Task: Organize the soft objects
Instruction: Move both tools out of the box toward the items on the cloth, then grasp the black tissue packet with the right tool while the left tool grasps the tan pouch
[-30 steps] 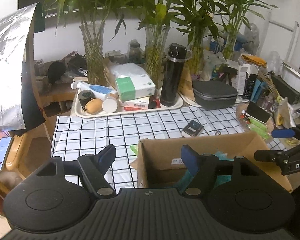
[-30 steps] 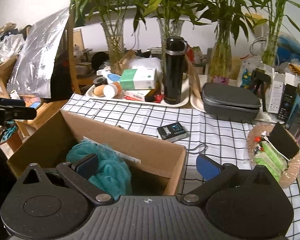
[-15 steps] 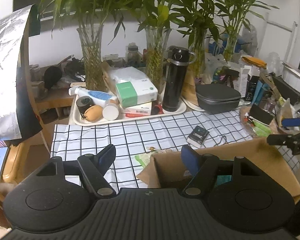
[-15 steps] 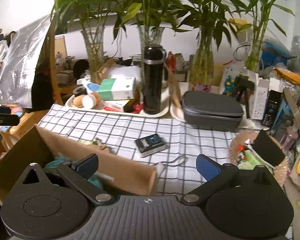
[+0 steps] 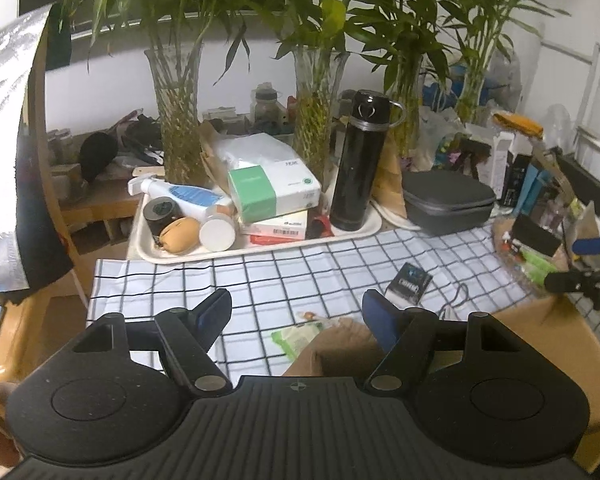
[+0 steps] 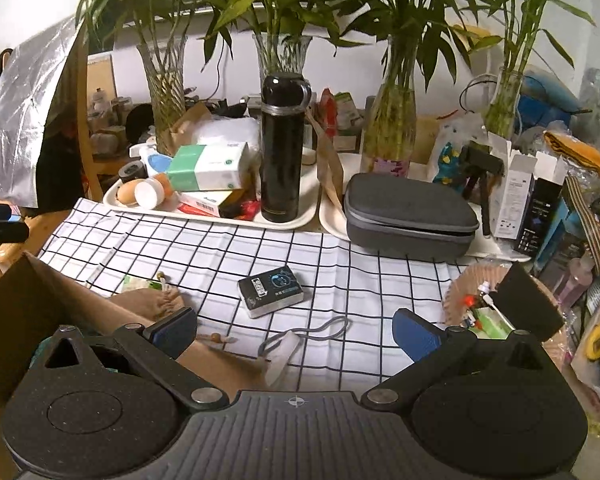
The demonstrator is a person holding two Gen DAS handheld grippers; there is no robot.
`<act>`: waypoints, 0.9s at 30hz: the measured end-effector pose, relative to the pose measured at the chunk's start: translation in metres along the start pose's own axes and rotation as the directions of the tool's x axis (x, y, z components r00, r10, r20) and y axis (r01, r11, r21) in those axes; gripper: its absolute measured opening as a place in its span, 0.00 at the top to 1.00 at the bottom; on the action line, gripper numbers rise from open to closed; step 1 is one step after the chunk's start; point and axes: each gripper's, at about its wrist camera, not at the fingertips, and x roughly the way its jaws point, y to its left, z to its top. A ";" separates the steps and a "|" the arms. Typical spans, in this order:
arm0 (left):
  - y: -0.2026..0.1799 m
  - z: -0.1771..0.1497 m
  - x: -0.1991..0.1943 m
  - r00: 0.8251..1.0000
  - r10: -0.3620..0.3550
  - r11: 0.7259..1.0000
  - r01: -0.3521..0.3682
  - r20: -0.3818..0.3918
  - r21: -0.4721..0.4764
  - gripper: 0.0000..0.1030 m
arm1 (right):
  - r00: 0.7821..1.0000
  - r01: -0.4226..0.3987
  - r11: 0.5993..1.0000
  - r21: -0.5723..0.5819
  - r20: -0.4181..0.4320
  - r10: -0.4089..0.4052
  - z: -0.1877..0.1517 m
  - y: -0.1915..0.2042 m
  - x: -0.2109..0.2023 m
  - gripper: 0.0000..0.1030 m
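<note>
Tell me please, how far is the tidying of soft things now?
Done: a teal soft thing lies in the cardboard box. In hand: nothing; the left gripper and right gripper are both open and empty. Left: a green packet and a white pouch with a grey loop lie on the checked cloth.

My left black two-finger claw (image 5: 296,312) tilted downward, blue-padded fingers (image 5: 216,310) spread wide with nothing gripped, my right black claw (image 6: 296,326) likewise angled down, jaws apart and empty
</note>
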 end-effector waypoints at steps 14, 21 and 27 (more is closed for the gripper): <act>0.017 0.009 0.057 1.000 -0.014 1.000 0.014 -0.012 0.004 0.31 | 0.998 -0.048 0.999 -0.021 -0.048 0.047 0.013 -0.028 0.053 0.00; 0.030 0.009 0.075 0.998 -0.047 0.999 0.046 -0.030 -0.025 0.31 | 0.991 -0.095 0.994 -0.061 -0.099 0.089 0.016 -0.032 0.097 0.00; 0.036 0.000 0.088 0.995 -0.057 0.998 0.056 -0.077 -0.017 0.31 | 0.978 -0.162 0.983 -0.086 -0.146 0.148 0.014 -0.025 0.141 0.00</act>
